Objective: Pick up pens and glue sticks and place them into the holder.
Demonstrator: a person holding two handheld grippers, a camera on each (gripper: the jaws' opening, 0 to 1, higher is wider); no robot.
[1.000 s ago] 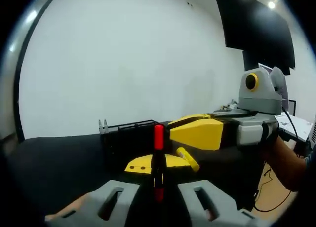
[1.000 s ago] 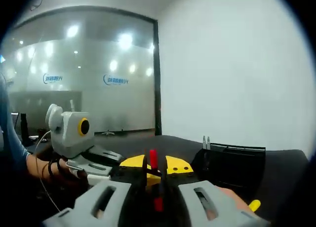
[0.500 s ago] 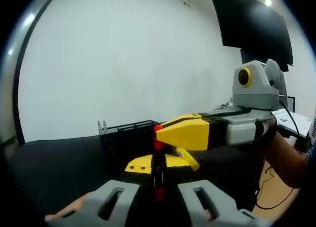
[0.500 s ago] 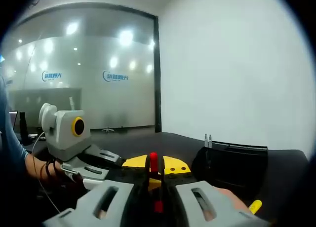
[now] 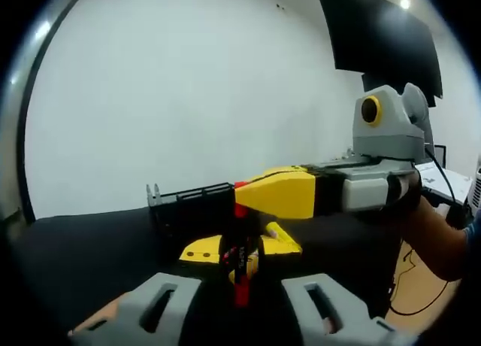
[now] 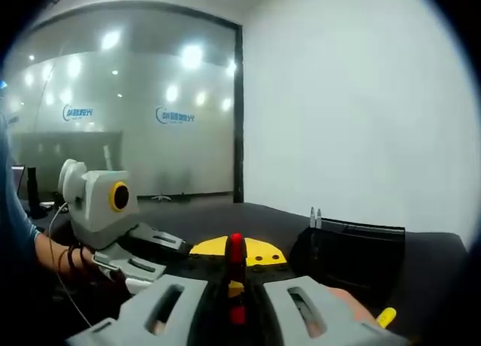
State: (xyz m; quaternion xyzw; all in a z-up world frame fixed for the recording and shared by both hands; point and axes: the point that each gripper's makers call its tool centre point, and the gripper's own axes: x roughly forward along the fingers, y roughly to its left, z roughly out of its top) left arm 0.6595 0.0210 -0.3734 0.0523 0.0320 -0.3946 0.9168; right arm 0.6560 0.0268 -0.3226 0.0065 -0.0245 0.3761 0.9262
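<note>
Left gripper view, left claw [image 5: 239, 305]: its two grey jaws are rising from the bottom edge with a red-and-black pen [image 5: 240, 259] standing upright in the gap between them; I cannot tell whether the jaws are actually pressing on it.
Left gripper view, right claw [image 5: 274, 192]: its yellow jaws are reaching in from the right and crossing just at the pen's red upper end.
Left gripper view, holder [image 5: 192, 210]: the black mesh box is sitting on the dark tabletop [image 5: 83, 248] behind the pen, slightly left of it, with two silver tips sticking up at its left corner.
Left gripper view, other items: a yellow stick [image 5: 282, 237] is lying beside a yellow disc [image 5: 201, 252], between the claw and the holder.
Right gripper view, right claw [image 6: 235, 310]: a red-capped pen [image 6: 236, 265] is standing in the gap between its grey jaws; the grip is not readable here either.
Right gripper view, holder [image 6: 353, 252]: it is lying ahead and to the right, well apart from the jaw tips.
Right gripper view, left claw [image 6: 154, 256]: it is coming in from the left, carried by a hand.
Step in hand, judged: the pen is likely being passed or steadied; keeping it upright and releasing only once it is over the holder's open top should serve best.
</note>
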